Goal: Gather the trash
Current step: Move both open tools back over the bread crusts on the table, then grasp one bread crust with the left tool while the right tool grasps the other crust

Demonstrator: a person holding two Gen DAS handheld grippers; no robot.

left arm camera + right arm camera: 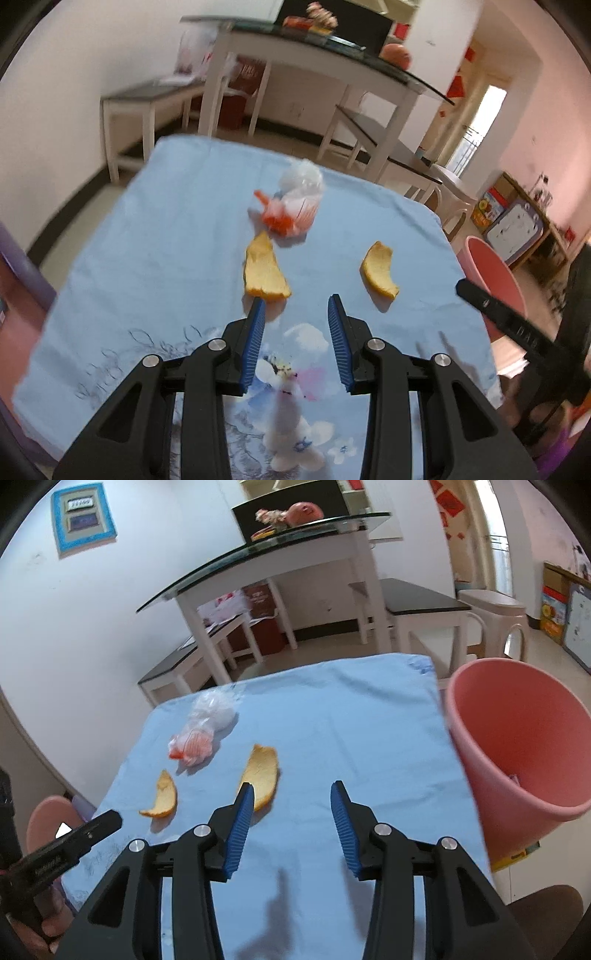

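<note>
Two orange peels and a crumpled clear plastic bag with orange scraps lie on a table covered by a light blue cloth. In the left wrist view the left peel lies just ahead of my open, empty left gripper, the right peel to its right, the bag beyond. In the right wrist view my open, empty right gripper hovers with its left finger in front of the nearer peel; the other peel and the bag lie to the left.
A pink bin stands tilted at the table's right edge, also in the left wrist view. Behind are a glass-topped white table, dark benches and a white stool. The left gripper's finger shows at lower left.
</note>
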